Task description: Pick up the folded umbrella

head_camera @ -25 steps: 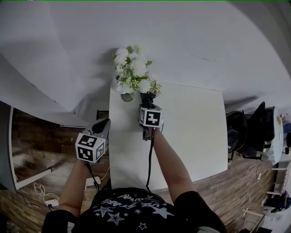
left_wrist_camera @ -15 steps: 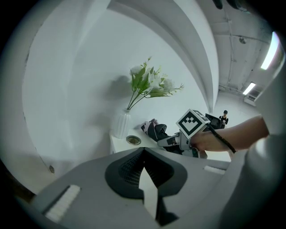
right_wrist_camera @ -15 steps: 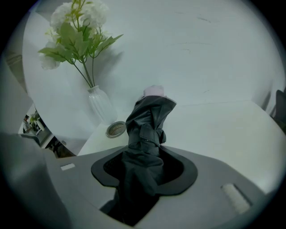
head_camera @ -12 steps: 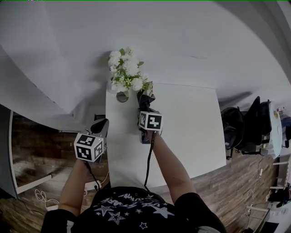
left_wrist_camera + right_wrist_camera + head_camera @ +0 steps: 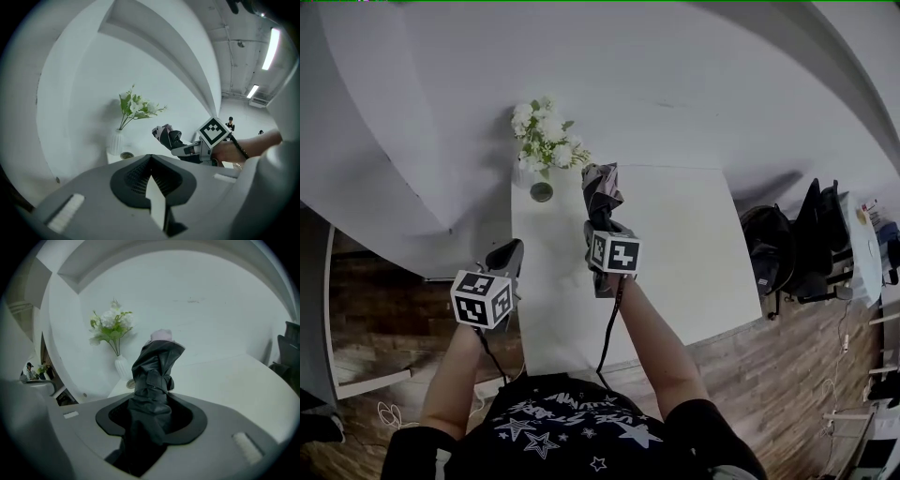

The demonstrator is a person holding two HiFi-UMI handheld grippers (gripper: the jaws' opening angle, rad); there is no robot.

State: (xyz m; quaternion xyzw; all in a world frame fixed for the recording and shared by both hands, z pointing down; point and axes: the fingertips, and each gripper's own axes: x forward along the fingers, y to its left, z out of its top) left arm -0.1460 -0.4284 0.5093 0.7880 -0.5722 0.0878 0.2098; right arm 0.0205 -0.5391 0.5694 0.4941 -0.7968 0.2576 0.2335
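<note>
Umbrella count: one folded umbrella [image 5: 602,186], and your right gripper [image 5: 602,228] is clamping it, holding it over the white table [image 5: 684,272]. Your left gripper [image 5: 507,259] is hovering beside the table's left edge, jaws pressed together on nothing. One bunch of white flowers [image 5: 542,139] and one small round dish [image 5: 542,191] are standing at the table's far corner.

A white bench [image 5: 684,272] is standing against a white wall [image 5: 675,75]. At its far left corner a ribbed white vase [image 5: 116,141] is holding white flowers [image 5: 539,141] with green leaves, and a small dark round dish [image 5: 126,155] is sitting just beside the vase. Beyond the bench's right edge, dark chairs [image 5: 769,258] are standing on a wood floor [image 5: 384,328]. Pale cables [image 5: 389,412] are lying on the floor past the left edge. Long ceiling lights [image 5: 271,47] are glowing overhead.
</note>
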